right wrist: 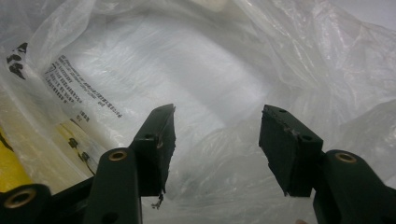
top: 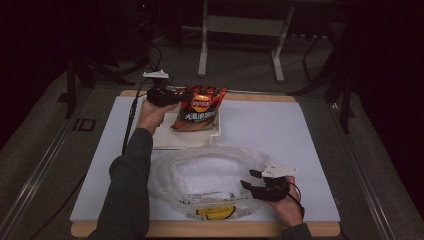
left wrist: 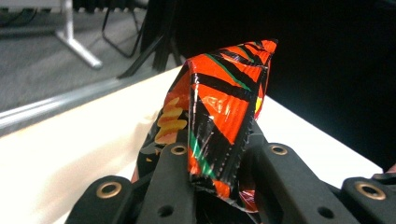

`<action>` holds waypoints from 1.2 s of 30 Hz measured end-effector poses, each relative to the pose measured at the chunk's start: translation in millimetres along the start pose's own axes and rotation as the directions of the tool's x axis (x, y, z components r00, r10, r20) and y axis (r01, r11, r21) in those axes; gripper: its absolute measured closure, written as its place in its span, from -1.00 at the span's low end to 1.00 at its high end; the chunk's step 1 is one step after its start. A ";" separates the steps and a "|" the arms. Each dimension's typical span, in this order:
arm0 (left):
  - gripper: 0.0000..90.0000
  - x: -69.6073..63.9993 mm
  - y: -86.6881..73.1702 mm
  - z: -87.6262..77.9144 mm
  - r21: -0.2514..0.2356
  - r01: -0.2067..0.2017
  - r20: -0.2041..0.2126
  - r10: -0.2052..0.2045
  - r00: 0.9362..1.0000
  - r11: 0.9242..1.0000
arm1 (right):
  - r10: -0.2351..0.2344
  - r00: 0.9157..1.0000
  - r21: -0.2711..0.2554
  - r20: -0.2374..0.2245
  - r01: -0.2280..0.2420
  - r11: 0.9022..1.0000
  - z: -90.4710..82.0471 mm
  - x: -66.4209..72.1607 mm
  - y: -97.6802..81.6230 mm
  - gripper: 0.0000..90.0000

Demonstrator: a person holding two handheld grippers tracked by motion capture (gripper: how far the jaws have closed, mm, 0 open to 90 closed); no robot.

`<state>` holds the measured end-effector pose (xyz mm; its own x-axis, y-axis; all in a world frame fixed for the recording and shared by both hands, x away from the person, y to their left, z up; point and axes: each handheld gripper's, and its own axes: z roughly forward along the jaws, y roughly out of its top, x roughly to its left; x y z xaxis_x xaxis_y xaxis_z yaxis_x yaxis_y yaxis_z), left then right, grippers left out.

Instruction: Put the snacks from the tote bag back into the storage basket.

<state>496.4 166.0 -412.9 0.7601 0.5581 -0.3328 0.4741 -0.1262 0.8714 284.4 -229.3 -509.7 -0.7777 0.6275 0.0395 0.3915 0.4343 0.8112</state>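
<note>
Left gripper (top: pixel 172 95) pinches a chip bag; right gripper (top: pixel 252 181) hangs released at a plastic bag.

In the left gripper view the two black jaws clamp the crimped edge of the chip bag (left wrist: pixel 224 112), red-orange with black stripes, which rises between them. From above, this gripper is at the far left of the table (top: pixel 310 150), and the chip bag leans over a white tray (top: pixel 170 140) just in front of the hand. The right gripper's jaws stand wide apart with nothing between them, pointing into the mouth of the clear plastic bag (right wrist: pixel 196 70). That bag lies crumpled near the table's front edge, printed text and a yellow mark on its near side, close to the tray.
</note>
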 end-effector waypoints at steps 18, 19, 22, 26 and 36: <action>-0.04 20.2 -41.1 3.4 0.119 0.098 -0.416 -0.040 0.908 0.988 | 0.003 1.000 0.008 0.004 -0.003 1.000 1.7 2.6 -2.7 0.00; -0.04 20.4 -42.7 5.4 0.145 0.103 -0.439 -0.030 0.898 0.984 | 0.003 1.000 0.009 0.003 -0.003 1.000 1.8 3.1 -2.6 -0.01; -0.03 21.5 -46.4 10.0 0.194 0.117 -0.471 -0.012 0.882 0.974 | 0.003 1.000 0.010 0.004 -0.003 1.000 1.9 3.4 -2.8 -0.01; 0.01 22.3 -45.0 13.5 0.205 0.155 -0.538 -0.021 0.843 0.967 | 0.004 1.000 0.009 0.004 -0.004 1.000 1.0 3.1 -3.4 -0.01; 0.05 13.7 -40.2 2.7 0.166 0.138 -0.516 -0.033 0.856 0.976 | 0.005 1.000 0.003 0.008 -0.005 1.000 -0.4 2.4 -3.9 -0.01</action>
<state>488.9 176.5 -453.4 0.4056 0.9051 -0.1274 0.6414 -0.1825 0.7452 280.9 -229.7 -512.5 -0.7714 0.6351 0.0391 0.3971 0.4325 0.8095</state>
